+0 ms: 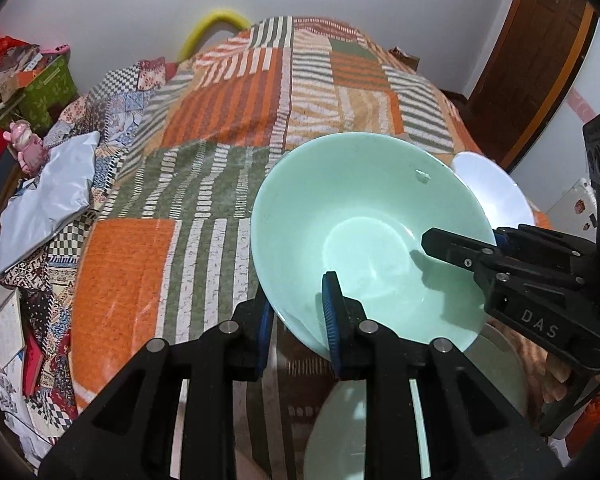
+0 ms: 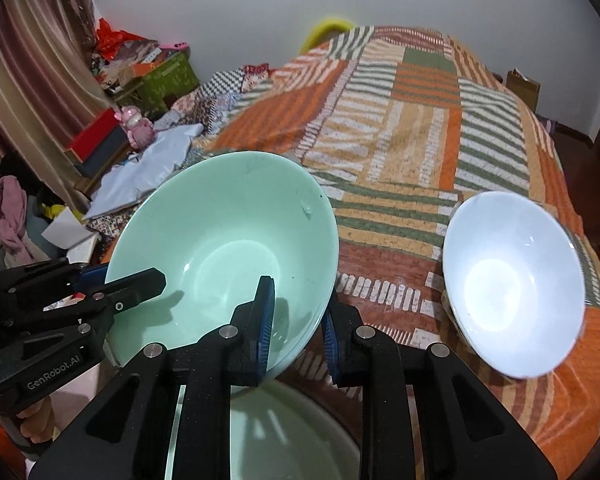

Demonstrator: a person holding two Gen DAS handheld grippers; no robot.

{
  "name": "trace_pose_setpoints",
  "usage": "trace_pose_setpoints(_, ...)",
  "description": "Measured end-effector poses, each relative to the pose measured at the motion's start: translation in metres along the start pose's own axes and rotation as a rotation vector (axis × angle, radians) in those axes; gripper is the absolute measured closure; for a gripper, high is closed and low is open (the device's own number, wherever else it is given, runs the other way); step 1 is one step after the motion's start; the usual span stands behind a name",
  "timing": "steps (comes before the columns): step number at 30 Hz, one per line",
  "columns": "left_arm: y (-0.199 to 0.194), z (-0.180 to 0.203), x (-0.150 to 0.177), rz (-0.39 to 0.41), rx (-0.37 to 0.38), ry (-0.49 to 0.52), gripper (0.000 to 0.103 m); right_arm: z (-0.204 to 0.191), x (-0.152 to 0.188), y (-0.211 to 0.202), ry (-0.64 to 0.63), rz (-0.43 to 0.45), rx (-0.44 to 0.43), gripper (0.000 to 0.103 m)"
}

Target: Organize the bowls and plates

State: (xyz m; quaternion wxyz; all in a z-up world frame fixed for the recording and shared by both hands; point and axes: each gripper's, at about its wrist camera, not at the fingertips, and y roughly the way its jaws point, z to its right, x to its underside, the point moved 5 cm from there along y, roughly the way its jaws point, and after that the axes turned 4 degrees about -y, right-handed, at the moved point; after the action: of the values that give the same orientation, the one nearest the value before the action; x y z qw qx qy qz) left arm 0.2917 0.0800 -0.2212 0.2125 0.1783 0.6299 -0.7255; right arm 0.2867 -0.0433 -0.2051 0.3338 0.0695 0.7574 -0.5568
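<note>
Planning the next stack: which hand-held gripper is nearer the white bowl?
Right. The right gripper grips the green bowl's rim on the side facing the white bowl; the left gripper grips the far side.

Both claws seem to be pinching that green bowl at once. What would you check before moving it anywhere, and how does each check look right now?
1. Left claw straddles the green bowl rim: ok.
2. Right claw straddles the rim on the other side: ok.
3. Grips firm enough to carry: cannot tell.
4. Bowl level: not ok, it tilts.
5. Green plate below is bare, ready to receive it: ok.
6. White bowl stands apart on the bedspread: ok.
</note>
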Motion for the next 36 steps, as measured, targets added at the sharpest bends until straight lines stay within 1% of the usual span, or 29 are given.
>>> trace_pose_setpoints(11, -0.067, -0.002, 0.019, 0.089, 0.010, -0.020, 0.080, -0.034, 0.005, -0.043, -0.042, 0.064, -0.001, 0.083)
trace_pose_setpoints(19, -0.105, -0.014, 0.042, 0.133, 0.004, -0.043, 0.080, -0.063, 0.014, -0.061, -0.071, 0.089, -0.015, 0.083)
trace_pose_setpoints(27, -0.132, -0.036, 0.068, 0.158, -0.008, -0.077, 0.080, -0.092, 0.022, -0.065, -0.097, 0.097, -0.038, 0.083)
trace_pose_setpoints(36, -0.152, -0.062, 0.092, 0.174, -0.025, -0.122, 0.080, -0.123, 0.031, -0.060, -0.130, 0.089, -0.069, 0.083)
